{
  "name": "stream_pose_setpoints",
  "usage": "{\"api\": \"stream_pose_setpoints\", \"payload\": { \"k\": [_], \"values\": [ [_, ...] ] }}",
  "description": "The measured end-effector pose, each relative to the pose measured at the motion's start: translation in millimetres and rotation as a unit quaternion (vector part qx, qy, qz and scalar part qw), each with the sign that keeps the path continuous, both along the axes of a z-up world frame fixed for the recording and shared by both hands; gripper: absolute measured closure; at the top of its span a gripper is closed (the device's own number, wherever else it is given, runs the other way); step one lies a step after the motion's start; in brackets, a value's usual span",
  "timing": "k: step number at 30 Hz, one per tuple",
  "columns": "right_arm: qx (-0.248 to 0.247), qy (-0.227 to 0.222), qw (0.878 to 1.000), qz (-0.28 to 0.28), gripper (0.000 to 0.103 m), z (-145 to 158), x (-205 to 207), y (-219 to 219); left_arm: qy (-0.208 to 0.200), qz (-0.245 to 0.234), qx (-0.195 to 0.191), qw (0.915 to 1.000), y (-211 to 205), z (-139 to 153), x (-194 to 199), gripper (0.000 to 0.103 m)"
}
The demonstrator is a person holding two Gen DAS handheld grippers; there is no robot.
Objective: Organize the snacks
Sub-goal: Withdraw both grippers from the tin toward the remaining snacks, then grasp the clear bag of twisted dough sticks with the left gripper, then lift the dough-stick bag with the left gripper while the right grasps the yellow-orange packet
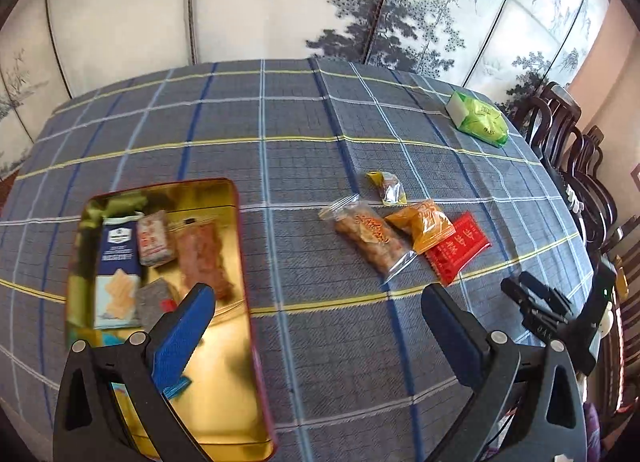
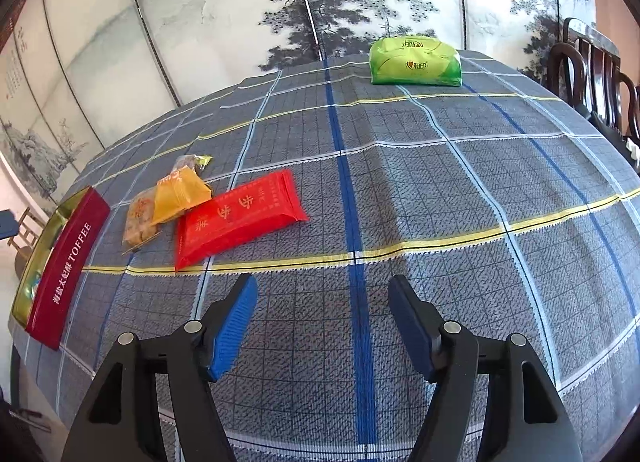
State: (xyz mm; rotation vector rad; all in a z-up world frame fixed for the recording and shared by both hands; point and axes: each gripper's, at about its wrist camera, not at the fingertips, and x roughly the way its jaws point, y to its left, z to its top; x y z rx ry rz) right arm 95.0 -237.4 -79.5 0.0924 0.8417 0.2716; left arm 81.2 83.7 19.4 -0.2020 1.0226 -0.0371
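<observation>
Both hand-held grippers — left [image 1: 316, 306], right [image 2: 322, 298] — hang spread and empty over the worktop [image 2: 440, 202]. The red packet [image 2: 236, 218] lies beside the toffee tin [image 1: 256, 342].

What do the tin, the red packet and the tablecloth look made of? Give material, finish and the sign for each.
Tin: apparently metal, glossy gold inside, mirroring its contents; maroon printed outside.
Red packet: likely plastic film, slightly shiny, with crimped end seals.
Tablecloth: woven fabric, matte, with visible weave and soft creases.
</observation>
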Motion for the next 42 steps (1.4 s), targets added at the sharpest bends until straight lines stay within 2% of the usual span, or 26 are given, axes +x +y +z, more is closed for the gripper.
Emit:
{"api": "stream_pose_setpoints", "payload": {
  "k": [1,3,6,9,16,19,20,22,25,28,30,32,33,34,35,38,42],
  "values": [
    [0.005,-0.002,1.0,0.0,0.034,0,-1,-1,0.018,0.005,-0.011,0.9998,-3,-6,14,0.004],
    [0.017,-0.002,1.0,0.007,0.032,0,-2,-2,0.047,0.013,-0.049,0.9976,-8,-19,38,0.016],
    [0.036,-0.004,0.999,0.014,0.032,0,-4,-5,0.09,0.025,-0.071,0.9931,-16,-40,68,0.019],
    [0.054,-0.004,0.998,0.02,0.032,-1,-5,-9,0.113,0.032,-0.059,0.9914,-26,-57,84,0.019],
    [0.077,-0.006,0.996,0.035,0.032,-1,-5,-9,0.127,0.043,-0.054,0.9894,-39,-73,104,0.02],
    [0.086,-0.005,0.996,0.038,0.031,-1,-5,-11,0.141,0.054,-0.044,0.9876,-44,-81,111,0.027],
    [0.09,-0.004,0.995,0.038,0.031,-1,-5,-12,0.148,0.055,-0.047,0.9863,-45,-85,113,0.033],
    [0.099,-0.001,0.994,0.036,0.03,-2,-2,-15,0.142,0.054,-0.032,0.9879,-50,-85,113,0.037],
    [0.111,0.002,0.993,0.032,0.028,-4,-1,-18,0.139,0.046,-0.002,0.9893,-58,-85,114,0.037],
    [0.119,0.004,0.992,0.032,0.028,-4,0,-19,0.131,0.035,0.016,0.9906,-66,-87,112,0.031],
    [0.119,0.004,0.992,0.033,0.027,-4,0,-19,0.125,0.023,0.031,0.9914,-72,-89,110,0.024],
    [0.119,0.004,0.992,0.034,0.027,-4,0,-19,0.115,0.017,0.051,0.9919,-78,-91,105,0.024],
    [0.119,0.004,0.992,0.034,0.026,-4,0,-19,0.108,0.015,0.058,0.9923,-79,-90,102,0.027],
    [0.119,0.004,0.992,0.035,0.026,-4,0,-19,0.098,0.016,0.067,0.9928,-80,-89,99,0.036],
    [0.119,0.004,0.992,0.037,0.025,-4,1,-18,0.079,0.014,0.067,0.9945,-79,-85,94,0.07],
    [0.118,0.004,0.992,0.037,0.025,-3,1,-18,0.077,0.012,0.032,0.9965,-68,-81,83,0.07],
    [0.116,0.003,0.993,0.035,0.025,-3,0,-17,0.057,0.01,0.022,0.9981,-61,-70,52,0.07]
  ]
}}
